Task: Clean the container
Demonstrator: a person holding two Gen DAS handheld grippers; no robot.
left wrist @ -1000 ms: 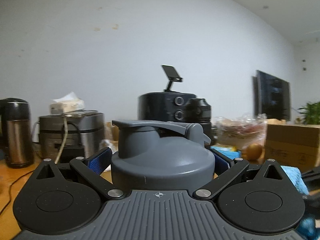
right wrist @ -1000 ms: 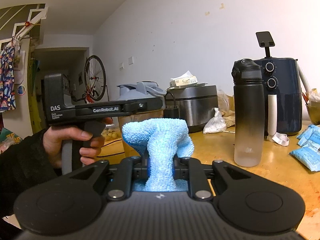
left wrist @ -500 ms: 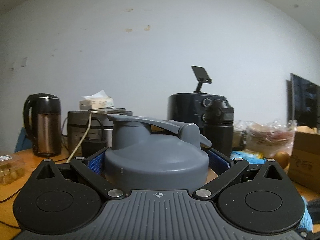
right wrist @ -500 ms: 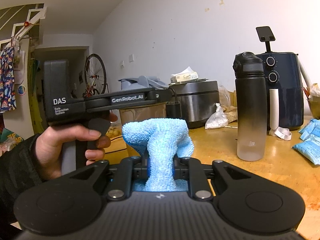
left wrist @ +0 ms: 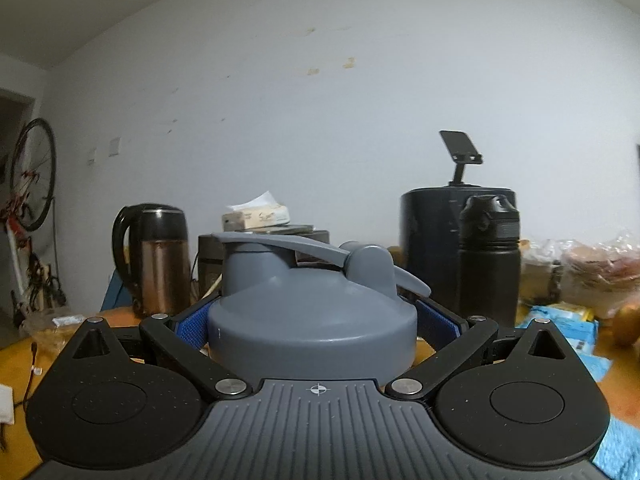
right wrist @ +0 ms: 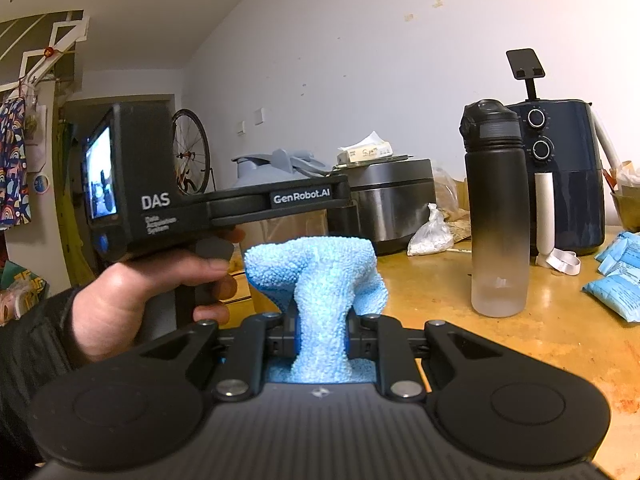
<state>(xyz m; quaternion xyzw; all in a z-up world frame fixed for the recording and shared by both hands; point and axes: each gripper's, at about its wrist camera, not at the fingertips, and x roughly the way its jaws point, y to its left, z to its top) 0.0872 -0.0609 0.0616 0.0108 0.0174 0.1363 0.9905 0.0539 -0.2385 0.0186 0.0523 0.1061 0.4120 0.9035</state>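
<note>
1. Swinging leftward since a second ago, the left tongs (left wrist: 316, 320) are clamping the grey container (left wrist: 312, 312) above the tabletop (right wrist: 460, 300); "DAS" and "GenRobot.AI" are showing.
2. Nearly closed, the right tongs (right wrist: 322, 332) are pinching a blue cloth (right wrist: 320, 280).

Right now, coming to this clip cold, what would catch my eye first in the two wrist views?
In the left wrist view, the grey shaker bottle fills the centre, clamped between the blue pads of the left gripper. In the right wrist view, a fluffy blue cloth bunches up from the shut right gripper, with the person's hand on the other gripper's handle to the left. A tall black water bottle stands on the wooden table at right.
</note>
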